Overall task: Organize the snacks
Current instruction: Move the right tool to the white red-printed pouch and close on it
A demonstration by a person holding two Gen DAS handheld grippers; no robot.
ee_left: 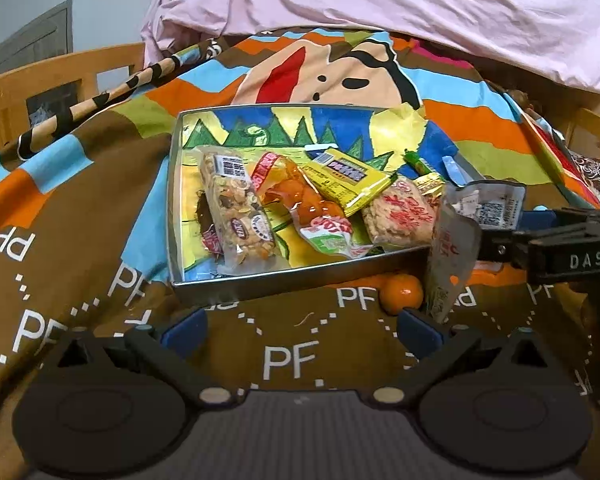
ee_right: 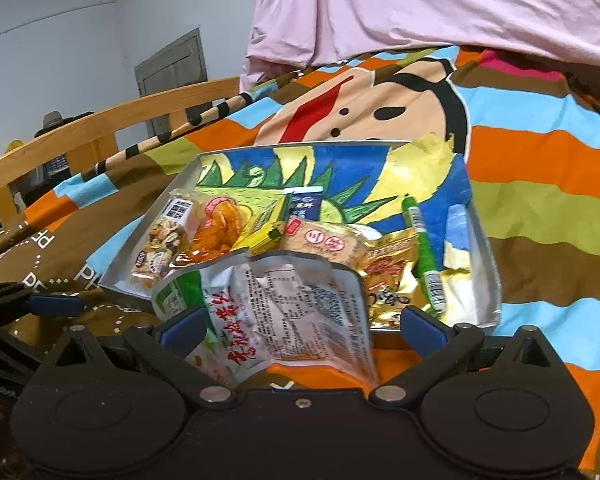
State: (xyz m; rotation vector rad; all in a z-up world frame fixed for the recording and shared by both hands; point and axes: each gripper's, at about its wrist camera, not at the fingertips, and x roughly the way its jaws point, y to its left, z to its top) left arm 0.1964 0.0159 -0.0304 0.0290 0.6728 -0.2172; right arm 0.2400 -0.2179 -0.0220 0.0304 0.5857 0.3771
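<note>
Right gripper (ee_right: 302, 330), fingers spread wide around the silver packet (ee_right: 284, 316), should close on it, then lift it over the tray rim (ee_right: 494, 280); left gripper (ee_left: 302, 322) waits wide, empty.

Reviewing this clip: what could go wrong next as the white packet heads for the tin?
1. The white packet looks loosely held between wide jaws of the right gripper; it may slip.
2. The tin is crowded near its front rim, so snacks may get pushed out.
3. The small orange could roll if nudged.
</note>
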